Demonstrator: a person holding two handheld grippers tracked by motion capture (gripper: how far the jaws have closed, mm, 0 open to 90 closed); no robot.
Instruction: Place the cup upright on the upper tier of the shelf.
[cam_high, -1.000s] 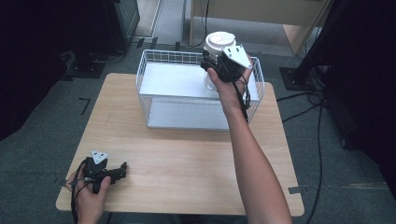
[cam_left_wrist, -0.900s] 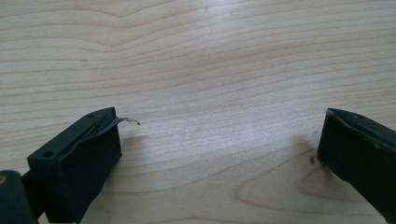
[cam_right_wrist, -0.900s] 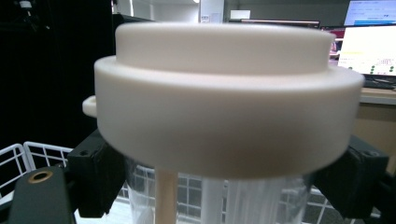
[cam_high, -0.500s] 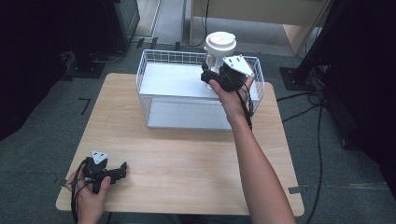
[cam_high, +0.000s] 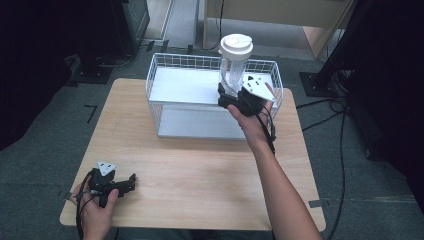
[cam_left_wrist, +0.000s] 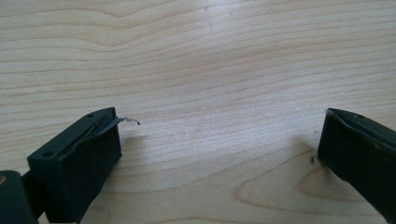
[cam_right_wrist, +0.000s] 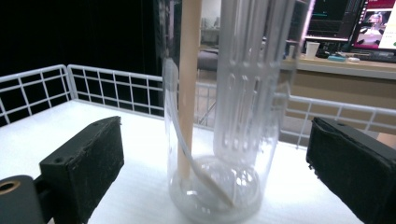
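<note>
Right gripper view: right hand-held gripper, jaws just spread, flanks the bottle at frame centre, now released upright in the basket; placement appears complete.

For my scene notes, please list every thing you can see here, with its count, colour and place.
bottle: one, clear with white lid, standing in the basket's right part
wire basket: one, white, at the table's far side
table: one, light wood, centre
right gripper: one, black; jaws just opened, either side of the bottle, pads apart from it
left gripper: one, black, open, resting at the table's near left corner
</note>
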